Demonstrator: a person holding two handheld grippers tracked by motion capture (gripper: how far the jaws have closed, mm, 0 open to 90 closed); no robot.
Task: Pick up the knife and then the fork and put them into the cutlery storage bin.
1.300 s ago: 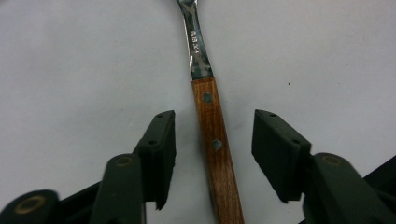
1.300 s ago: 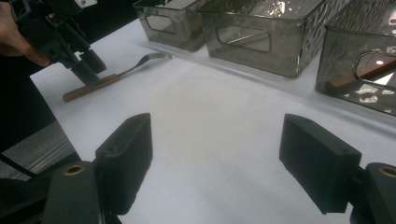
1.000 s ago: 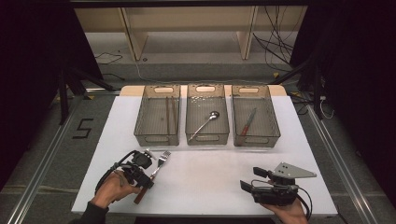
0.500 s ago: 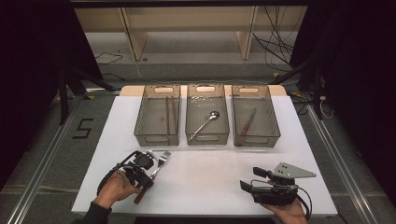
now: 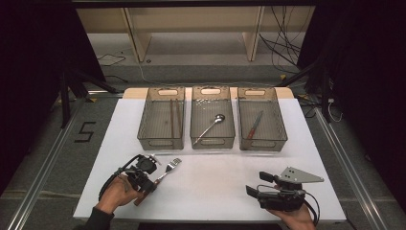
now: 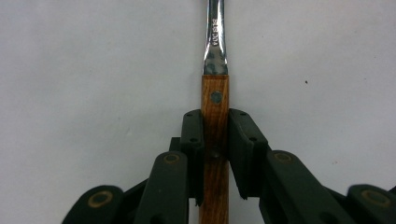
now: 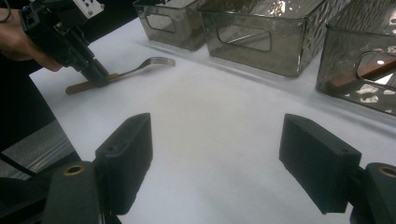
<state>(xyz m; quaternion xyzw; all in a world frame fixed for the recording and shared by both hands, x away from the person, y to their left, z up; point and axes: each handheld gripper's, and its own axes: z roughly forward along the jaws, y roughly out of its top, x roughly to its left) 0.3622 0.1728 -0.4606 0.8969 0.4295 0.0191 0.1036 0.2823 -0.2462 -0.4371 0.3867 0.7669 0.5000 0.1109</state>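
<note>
My left gripper has just been closing onto the wooden handle of the fork, its long axis pointing away toward the bins (right gripper spread, empty)

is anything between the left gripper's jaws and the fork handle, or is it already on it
Nothing visible stands between them. The left gripper has its jaws on either side of the fork's wooden handle and has just been closing on it, pads at the wood.
</note>
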